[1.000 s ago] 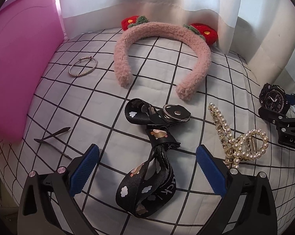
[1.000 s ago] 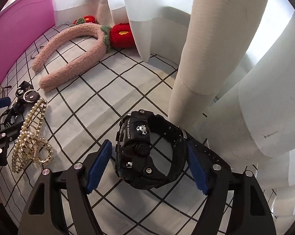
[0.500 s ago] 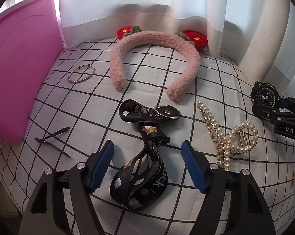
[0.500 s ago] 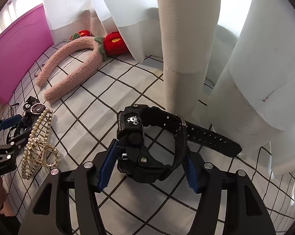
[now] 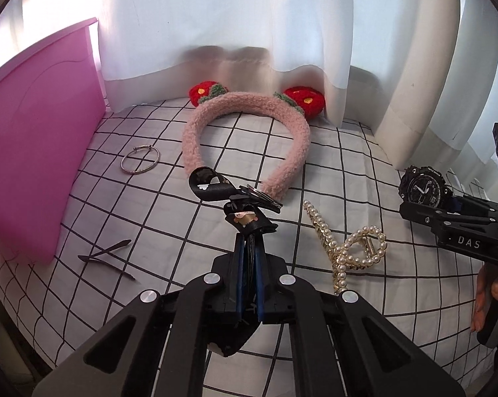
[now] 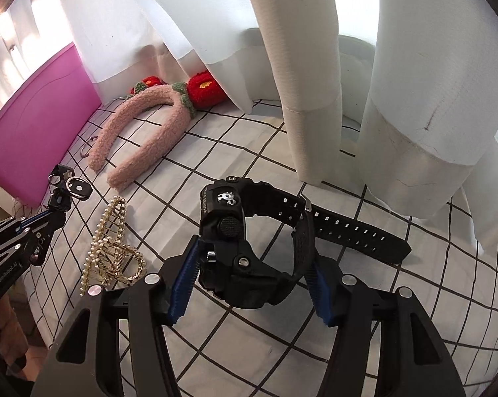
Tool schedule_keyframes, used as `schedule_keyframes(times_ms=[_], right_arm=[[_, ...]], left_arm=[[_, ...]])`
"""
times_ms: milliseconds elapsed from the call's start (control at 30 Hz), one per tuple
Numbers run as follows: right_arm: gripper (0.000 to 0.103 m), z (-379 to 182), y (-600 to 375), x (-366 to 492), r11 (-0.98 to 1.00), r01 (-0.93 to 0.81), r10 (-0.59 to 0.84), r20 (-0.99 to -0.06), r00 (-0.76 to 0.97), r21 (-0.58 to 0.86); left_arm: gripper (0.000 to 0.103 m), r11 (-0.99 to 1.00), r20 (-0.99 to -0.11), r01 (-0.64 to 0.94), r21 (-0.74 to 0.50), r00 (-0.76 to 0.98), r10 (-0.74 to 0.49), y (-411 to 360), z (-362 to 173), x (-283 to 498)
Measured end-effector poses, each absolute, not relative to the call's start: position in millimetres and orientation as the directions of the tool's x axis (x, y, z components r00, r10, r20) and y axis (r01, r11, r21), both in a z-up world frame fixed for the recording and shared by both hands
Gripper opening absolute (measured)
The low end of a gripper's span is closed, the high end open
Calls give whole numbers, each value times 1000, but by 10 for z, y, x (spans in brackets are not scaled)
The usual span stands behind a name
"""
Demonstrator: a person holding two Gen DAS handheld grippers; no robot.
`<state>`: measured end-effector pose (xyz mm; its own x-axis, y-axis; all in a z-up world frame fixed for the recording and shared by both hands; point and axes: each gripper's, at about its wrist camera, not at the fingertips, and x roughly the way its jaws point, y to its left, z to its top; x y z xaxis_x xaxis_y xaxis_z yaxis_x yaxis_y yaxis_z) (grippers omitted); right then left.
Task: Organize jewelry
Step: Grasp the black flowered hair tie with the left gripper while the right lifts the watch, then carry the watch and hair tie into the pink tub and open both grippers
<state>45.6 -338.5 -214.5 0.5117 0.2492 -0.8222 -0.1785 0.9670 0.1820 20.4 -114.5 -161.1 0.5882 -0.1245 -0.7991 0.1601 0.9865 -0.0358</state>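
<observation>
Both grippers since clamped: left gripper [image 5: 248, 261] one strap [image 5: 245, 221], right gripper [image 6: 249, 284] one watch [image 6: 249, 248].

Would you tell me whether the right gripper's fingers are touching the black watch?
Touching. The right wrist view shows both blue pads pressed against the black watch, which sits clamped in the right gripper with no gap visible on either side.

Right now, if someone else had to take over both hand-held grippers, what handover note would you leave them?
Left hand-held gripper: shut on the black strap, lifted off the checked cloth.
Right hand-held gripper: shut on the black watch.
Lying loose on the cloth: pearl hair claw, pink headband, bangle, hairpins.
Pink box stands at the left.
Nothing visibly stowed yet; every piece remains.
</observation>
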Motion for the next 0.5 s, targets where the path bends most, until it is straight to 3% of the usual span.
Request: schedule_keyframes(times_ms=[500], right_arm=[[57,-1469,-3030,95,960,-155,279,-756,593,233]], left_arm=[[6,983,-724,163,-80,668,-170,-696,-784,41]])
